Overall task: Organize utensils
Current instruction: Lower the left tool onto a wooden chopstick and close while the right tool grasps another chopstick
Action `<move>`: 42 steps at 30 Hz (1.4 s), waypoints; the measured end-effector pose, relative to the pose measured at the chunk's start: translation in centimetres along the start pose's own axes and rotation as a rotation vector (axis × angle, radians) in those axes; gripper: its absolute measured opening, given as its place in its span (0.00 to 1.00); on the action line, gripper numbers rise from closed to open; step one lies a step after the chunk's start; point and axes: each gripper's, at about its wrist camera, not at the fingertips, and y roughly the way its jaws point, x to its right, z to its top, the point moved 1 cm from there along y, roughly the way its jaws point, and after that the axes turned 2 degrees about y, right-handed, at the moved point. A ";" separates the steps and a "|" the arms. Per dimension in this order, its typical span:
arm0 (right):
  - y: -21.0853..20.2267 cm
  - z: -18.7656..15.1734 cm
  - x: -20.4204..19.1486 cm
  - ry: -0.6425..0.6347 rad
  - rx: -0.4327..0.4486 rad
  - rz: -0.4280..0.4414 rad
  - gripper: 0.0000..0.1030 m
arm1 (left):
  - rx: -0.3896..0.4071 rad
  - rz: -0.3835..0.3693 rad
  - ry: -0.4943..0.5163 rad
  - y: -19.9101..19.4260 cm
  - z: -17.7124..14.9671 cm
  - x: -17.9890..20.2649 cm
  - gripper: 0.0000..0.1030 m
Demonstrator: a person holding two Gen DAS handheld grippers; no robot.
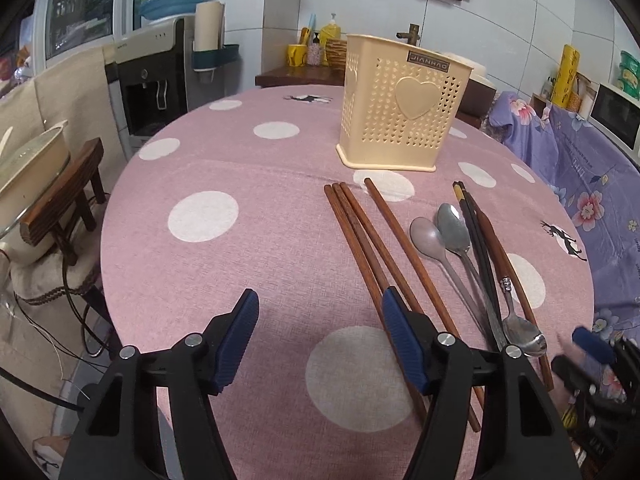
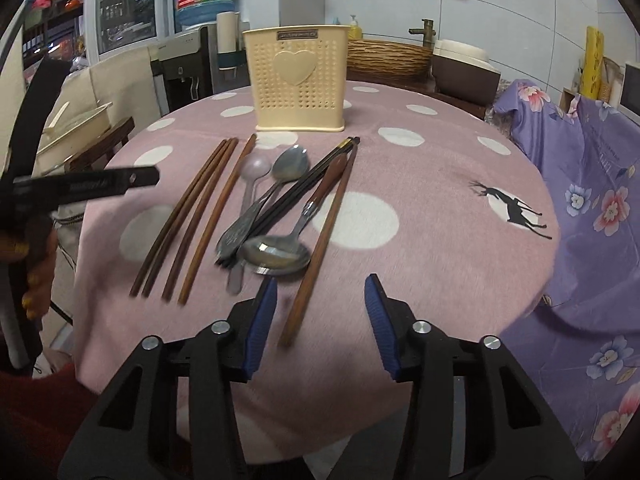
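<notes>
Table [image 2: 440,184], pink, dotted. Caddy [image 2: 298,80] upright at far side. Chopsticks [image 2: 200,216] and spoons [image 2: 276,254] lie loose in front of it. Left gripper [image 1: 320,340] wide open, empty. Right gripper [image 2: 320,320] wide open, empty, above one chopstick's near end.

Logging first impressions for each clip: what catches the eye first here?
The cream holder with a heart stands at the far side of the pink dotted table. Before it lie brown chopsticks and a tangle of spoons. Both grippers hover open, empty.
</notes>
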 end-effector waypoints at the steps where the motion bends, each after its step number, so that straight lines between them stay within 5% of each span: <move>1: 0.0 -0.3 -0.4 -0.014 0.003 -0.004 0.41 | -0.005 -0.009 0.001 0.1 0.0 0.2 0.62; 24: 1.7 -0.4 3.1 0.085 0.010 -0.190 0.35 | -0.082 0.040 0.047 2.5 -1.3 1.8 0.58; 42: 1.8 -0.8 3.6 0.083 0.048 -0.163 0.35 | -0.104 0.068 0.015 5.6 1.7 0.6 0.56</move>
